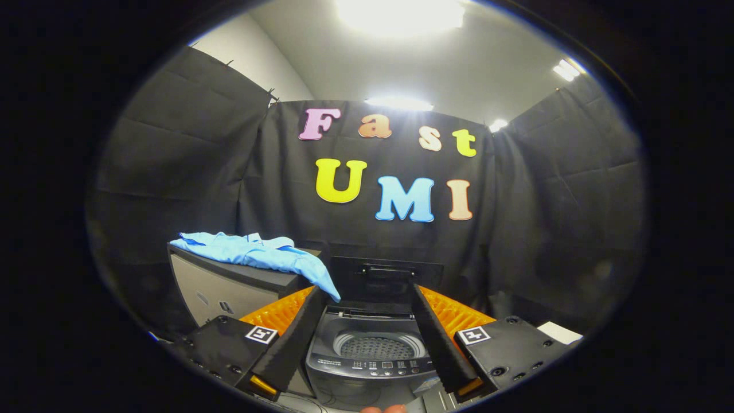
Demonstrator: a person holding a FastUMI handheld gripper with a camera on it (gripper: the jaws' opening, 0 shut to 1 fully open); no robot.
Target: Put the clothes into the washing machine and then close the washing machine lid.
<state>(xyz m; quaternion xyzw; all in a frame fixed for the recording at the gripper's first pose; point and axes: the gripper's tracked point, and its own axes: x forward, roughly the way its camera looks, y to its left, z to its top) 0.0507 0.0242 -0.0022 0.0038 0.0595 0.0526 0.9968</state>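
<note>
Clothes point(261, 254), a blue bundle, lie on the dark-topped cabinet point(229, 284) to your left, one sleeve drooping over its edge near the left finger's tip. Your gripper point(370, 289) is spread wide and holds nothing. Between and just beyond its fingers you see the washing machine point(367, 358), drum exposed, with its lid point(385, 278) standing upright behind.

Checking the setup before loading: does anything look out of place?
Only the blue shirt: it hangs off the cabinet edge beside the washing machine, whose lid stands open. The gripper is open.
</note>
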